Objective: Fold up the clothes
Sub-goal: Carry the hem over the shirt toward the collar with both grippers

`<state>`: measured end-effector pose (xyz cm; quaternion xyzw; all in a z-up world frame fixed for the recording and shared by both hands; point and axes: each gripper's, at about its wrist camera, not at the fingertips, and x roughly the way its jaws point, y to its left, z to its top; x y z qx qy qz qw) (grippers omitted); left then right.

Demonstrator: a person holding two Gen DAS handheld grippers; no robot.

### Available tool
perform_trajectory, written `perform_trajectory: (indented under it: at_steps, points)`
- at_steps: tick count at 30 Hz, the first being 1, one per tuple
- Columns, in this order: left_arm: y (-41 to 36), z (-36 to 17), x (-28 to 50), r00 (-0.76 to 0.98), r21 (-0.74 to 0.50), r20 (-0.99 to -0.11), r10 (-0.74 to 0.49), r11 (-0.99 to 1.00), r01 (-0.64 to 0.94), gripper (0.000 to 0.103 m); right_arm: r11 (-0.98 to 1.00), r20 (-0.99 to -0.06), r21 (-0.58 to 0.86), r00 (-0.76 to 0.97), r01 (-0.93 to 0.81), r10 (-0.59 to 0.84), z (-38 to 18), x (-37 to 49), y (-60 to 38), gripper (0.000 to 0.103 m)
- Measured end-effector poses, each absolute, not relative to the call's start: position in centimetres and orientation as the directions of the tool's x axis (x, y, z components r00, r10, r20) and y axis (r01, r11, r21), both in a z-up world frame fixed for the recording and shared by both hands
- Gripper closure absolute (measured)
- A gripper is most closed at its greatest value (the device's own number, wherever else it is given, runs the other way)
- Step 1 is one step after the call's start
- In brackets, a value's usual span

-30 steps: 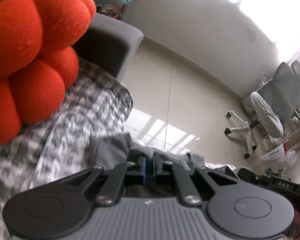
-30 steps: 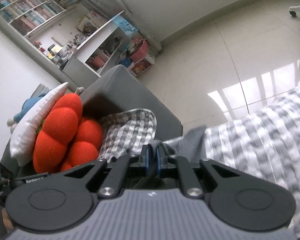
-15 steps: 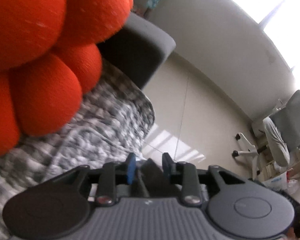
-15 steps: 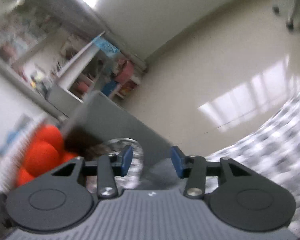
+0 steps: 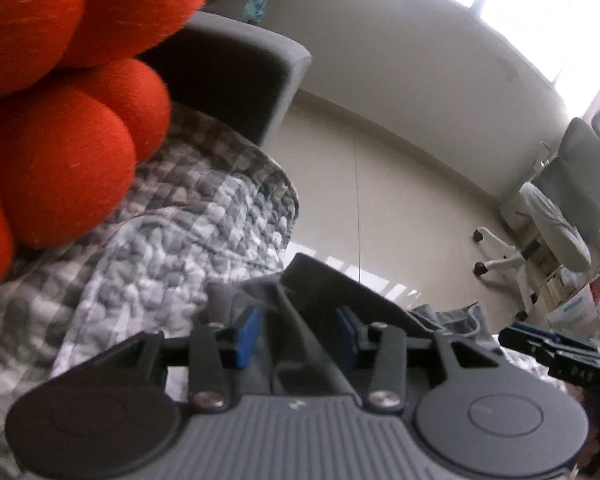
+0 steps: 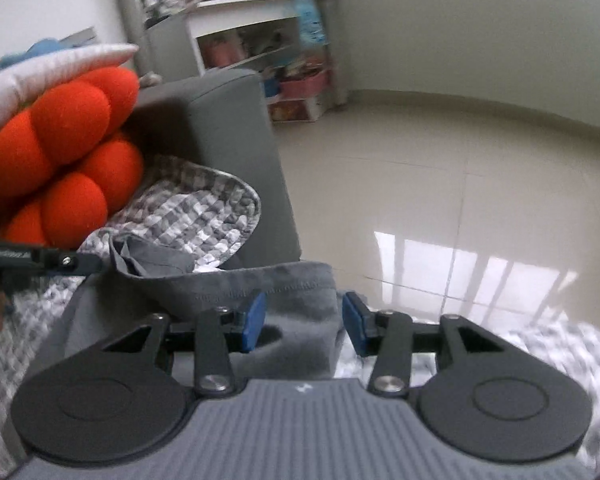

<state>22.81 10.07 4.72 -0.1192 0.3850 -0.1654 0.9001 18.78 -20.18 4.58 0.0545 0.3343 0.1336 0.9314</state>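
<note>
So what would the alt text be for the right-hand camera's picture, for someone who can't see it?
The right gripper, blue pads apart, hangs over a grey garment lying on a checked blanket on a grey sofa. An orange cushion sits left, and shiny floor tiles stretch beyond.

My left gripper (image 5: 296, 334) angled downward, its jaws just opened and standing apart, my right gripper (image 6: 302, 322) likewise angled down, jaws parted, gripping nothing

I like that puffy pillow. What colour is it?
Bright orange-red pillow, clearest in the right wrist view.
</note>
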Motion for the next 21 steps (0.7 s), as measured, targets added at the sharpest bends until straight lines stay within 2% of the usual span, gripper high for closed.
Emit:
perform_trajectory:
  at_steps: [2,4,5,6,7,8,10,16,19,20,21]
  points:
    - [9.3,4.2,23.3,0.645,-0.323,-0.659,-0.386,0.92,0.221,0.065,0.959,-0.619,0.19,0.732,-0.212,0.284,3.8,19.9,-20.3,0.056]
    - [8.9,3.8,23.6,0.641,-0.314,-0.667,-0.38,0.923,0.221,0.076,0.96,-0.639,0.196,0.716,-0.202,0.281,2.7,21.0,-20.2,0.056]
    - [8.7,3.5,23.7,0.639,-0.31,-0.671,-0.377,0.925,0.221,0.088,0.959,-0.641,0.203,0.713,-0.199,0.284,2.4,21.3,-20.2,0.063]
    - [8.8,3.5,23.7,0.642,-0.313,-0.666,-0.379,0.924,0.22,0.095,0.957,-0.631,0.217,0.72,-0.193,0.289,2.4,21.3,-20.2,0.079]
    - [8.9,3.5,23.7,0.648,-0.32,-0.659,-0.383,0.922,0.219,0.097,0.955,-0.621,0.232,0.727,-0.187,0.293,2.3,21.4,-20.2,0.089]
    - [9.1,3.5,23.6,0.654,-0.326,-0.651,-0.386,0.92,0.218,0.098,0.955,-0.606,0.243,0.742,-0.172,0.288,2.5,21.3,-20.3,0.094]
    - [9.6,3.5,23.7,0.664,-0.347,-0.638,-0.39,0.915,0.204,0.098,0.953,-0.576,0.267,0.77,-0.142,0.276,2.8,21.1,-20.5,0.094]
    - [10.0,2.8,23.8,0.675,-0.371,-0.654,-0.34,0.923,0.106,0.096,0.954,-0.6,0.3,0.774,-0.019,0.205,1.5,21.6,-20.4,0.094]
    - [10.5,3.3,23.5,0.675,-0.392,-0.658,-0.333,0.917,0.071,0.086,0.949,-0.615,0.313,0.77,0.038,0.172,1.4,21.5,-20.2,0.086]
    - [10.7,3.4,23.4,0.675,-0.398,-0.659,-0.331,0.915,0.06,0.08,0.946,-0.613,0.319,0.776,0.066,0.152,1.7,21.1,-20.5,0.078]
    - [11.1,4.1,23.0,0.689,-0.397,-0.65,-0.321,0.916,0.052,0.078,0.945,-0.609,0.315,0.783,0.092,0.127,2.2,20.7,-20.7,0.07]
